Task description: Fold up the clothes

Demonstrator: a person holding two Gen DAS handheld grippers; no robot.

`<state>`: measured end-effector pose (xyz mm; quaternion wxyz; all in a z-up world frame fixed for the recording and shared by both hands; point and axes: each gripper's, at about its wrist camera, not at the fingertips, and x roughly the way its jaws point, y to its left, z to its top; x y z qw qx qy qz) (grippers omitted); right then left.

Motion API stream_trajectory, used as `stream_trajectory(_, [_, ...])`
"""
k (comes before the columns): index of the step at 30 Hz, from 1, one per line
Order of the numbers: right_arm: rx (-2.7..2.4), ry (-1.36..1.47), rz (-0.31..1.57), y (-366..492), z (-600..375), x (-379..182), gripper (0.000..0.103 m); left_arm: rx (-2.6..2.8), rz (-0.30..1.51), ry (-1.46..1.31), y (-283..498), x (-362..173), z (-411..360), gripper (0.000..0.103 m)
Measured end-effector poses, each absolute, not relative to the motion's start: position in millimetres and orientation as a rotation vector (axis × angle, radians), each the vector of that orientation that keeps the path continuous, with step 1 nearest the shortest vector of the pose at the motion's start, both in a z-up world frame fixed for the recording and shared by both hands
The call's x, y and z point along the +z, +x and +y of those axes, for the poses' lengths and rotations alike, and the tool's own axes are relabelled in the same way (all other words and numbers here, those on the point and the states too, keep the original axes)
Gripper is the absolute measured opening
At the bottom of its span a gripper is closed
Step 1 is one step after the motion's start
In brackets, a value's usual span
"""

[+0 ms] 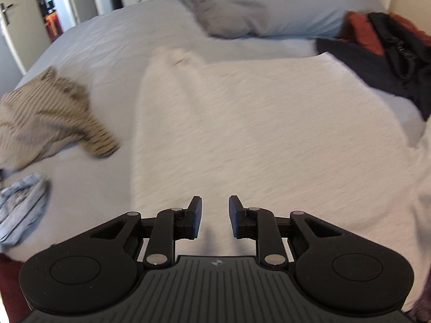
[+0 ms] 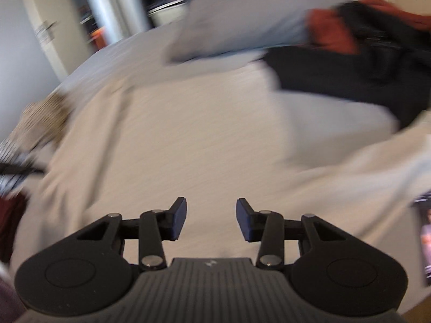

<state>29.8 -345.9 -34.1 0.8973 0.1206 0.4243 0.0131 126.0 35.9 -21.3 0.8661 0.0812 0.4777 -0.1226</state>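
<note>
A cream-white garment (image 1: 256, 123) lies spread flat on the grey bed, one sleeve reaching toward the far left. My left gripper (image 1: 215, 216) hovers over its near edge, jaws open a small way with nothing between them. In the right wrist view the same cream garment (image 2: 183, 140) fills the middle, badly blurred. My right gripper (image 2: 211, 219) hangs above it with its jaws open wider, also empty.
A beige striped garment (image 1: 51, 118) and a small grey-blue cloth (image 1: 21, 210) lie at the left. A grey pillow (image 1: 269, 8) sits at the back, with a dark and rust-red pile of clothes (image 1: 382, 48) at the right. A doorway and shelves stand beyond the bed (image 1: 113, 35).
</note>
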Motion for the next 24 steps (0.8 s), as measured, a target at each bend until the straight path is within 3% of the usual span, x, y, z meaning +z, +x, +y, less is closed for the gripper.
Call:
stream_trajectory(7, [-0.303,0.436,0.832,49.3,-506.3,-37.8,0.045,-0.35,0.987,0.238,135.2,-15.5,-32.8,0.022])
stream_trajectory(12, [-0.518,0.494,0.753,56.3,-589.5,-42.3,0.044,-0.388,1.002,0.28,149.1,-17.9,-75.9,0.031])
stream_trajectory(16, [-0.61,0.519,0.732,64.3,-637.1,-50.2,0.044,-0.402,0.999,0.31,160.6,-22.4,-102.5,0.038])
stream_trajectory(24, [-0.649,0.586,0.759,70.0,-689.3,-87.8,0.042,-0.424,1.032,0.382,175.0,-45.6,-135.2,0.038])
